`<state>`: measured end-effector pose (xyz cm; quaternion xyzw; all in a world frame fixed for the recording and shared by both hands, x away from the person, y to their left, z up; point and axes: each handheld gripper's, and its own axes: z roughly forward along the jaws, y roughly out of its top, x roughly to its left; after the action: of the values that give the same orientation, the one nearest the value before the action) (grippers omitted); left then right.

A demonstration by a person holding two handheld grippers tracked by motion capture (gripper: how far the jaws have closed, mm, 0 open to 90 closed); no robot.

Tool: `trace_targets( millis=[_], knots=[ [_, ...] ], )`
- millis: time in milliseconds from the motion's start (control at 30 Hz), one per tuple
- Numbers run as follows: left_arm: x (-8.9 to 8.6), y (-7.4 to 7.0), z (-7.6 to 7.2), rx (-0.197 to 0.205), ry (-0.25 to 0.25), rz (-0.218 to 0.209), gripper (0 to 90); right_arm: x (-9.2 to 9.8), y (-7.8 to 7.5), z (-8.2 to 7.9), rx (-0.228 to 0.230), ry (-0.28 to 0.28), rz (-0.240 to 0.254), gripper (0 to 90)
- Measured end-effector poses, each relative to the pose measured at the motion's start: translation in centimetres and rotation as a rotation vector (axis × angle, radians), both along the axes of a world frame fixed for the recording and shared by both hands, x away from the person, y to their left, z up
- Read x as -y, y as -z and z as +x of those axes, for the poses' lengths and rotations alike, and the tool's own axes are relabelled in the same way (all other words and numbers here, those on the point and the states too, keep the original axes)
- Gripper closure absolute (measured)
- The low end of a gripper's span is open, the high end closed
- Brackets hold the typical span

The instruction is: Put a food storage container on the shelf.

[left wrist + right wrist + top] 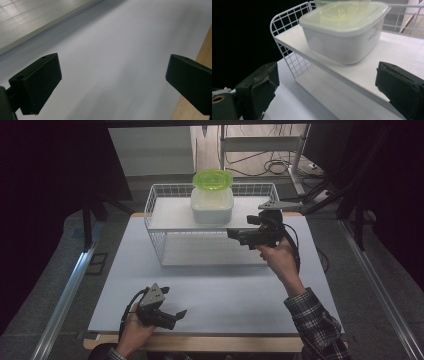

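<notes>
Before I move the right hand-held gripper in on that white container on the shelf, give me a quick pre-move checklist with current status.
1. Right hand-held gripper open, nothing held: ok.
2. Aimed toward white container: ok.
3. White container seated flat on wire shelf: ok.
4. Green bowl sits on the container's lid; secure when moved: cannot tell.
5. Jaw spread wide enough for the container: cannot tell.
6. Left hand-held gripper open, low near the table's front edge, away from the shelf: ok.

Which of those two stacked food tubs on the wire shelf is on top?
The round bright green tub is on top. It sits on the lid of the larger square white tub, which rests directly on the upper shelf.
</notes>
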<state>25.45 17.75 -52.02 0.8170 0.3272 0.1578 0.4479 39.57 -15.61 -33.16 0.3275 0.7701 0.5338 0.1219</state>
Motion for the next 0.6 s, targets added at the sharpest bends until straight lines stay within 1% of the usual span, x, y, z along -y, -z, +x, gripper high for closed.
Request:
trace_targets(
  millis=[167, 300, 533, 600],
  knots=[
    [0.0, 0.0, 0.0, 0.003, 0.003, 0.003, 0.0, -0.1, 1.0, -0.6, 0.014, -0.001, -0.020, 5.1],
    [0.0, 0.0, 0.0, 0.006, 0.001, -0.003, 0.0, -0.2, 2.0, -1.1, 0.016, -0.002, -0.035, 4.3],
    [0.0, 0.0, -0.1, 0.007, 0.005, 0.005, 0.0, -0.1, 3.7, -2.0, 0.044, 0.017, -0.071, 1.6],
    [0.0, 0.0, -0.1, 0.007, 0.007, 0.006, 0.0, 0.1, 4.2, -2.3, 0.045, 0.023, -0.083, 1.3]
  ],
)
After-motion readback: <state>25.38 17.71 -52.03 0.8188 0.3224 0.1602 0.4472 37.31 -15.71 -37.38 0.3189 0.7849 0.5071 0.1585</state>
